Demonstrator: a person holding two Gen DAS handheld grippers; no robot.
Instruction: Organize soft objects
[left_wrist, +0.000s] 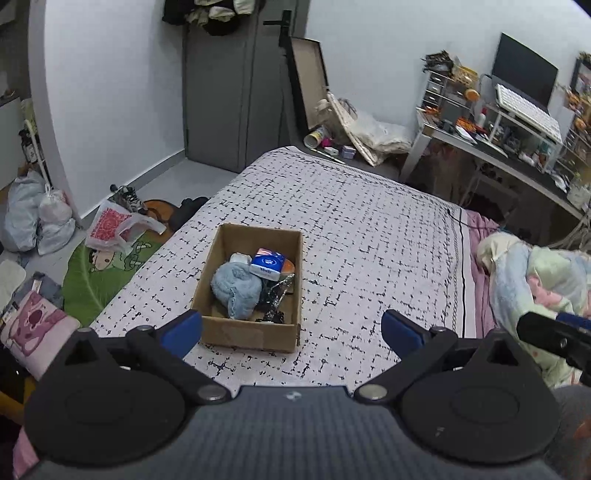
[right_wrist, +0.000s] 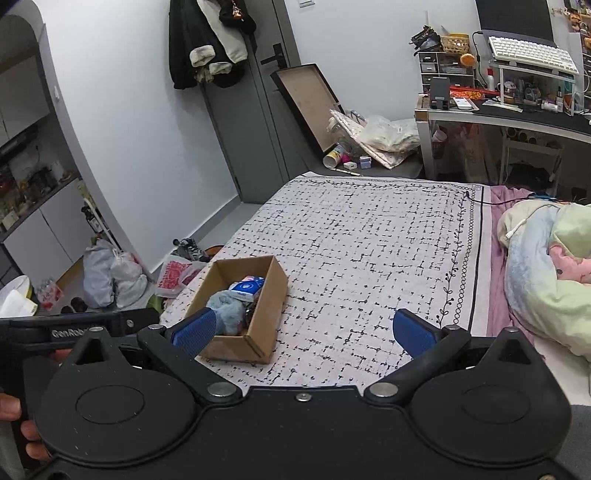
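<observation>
- Pale walls (right_wrist: 155, 122) enclose a grey floor (left_wrist: 184, 173).
- A grey door (right_wrist: 243, 129) stands at 12 o'clock, with dark coats (right_wrist: 207, 40) hung on it.
- A bed with a black-flecked white cover (right_wrist: 369, 236) fills the centre.
- A cluttered desk (right_wrist: 517, 114) carrying a keyboard (right_wrist: 532, 53) sits at 2 o'clock.
- Tied plastic bags (right_wrist: 110, 275) lie on the floor at 9 o'clock.

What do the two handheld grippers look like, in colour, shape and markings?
Both grippers, left gripper and right gripper, are matte black with two round discs, silver pivot bolts, angled linkage arms and blue textured fingertips. The left one's handle carries white lettering "GenRob".
</observation>
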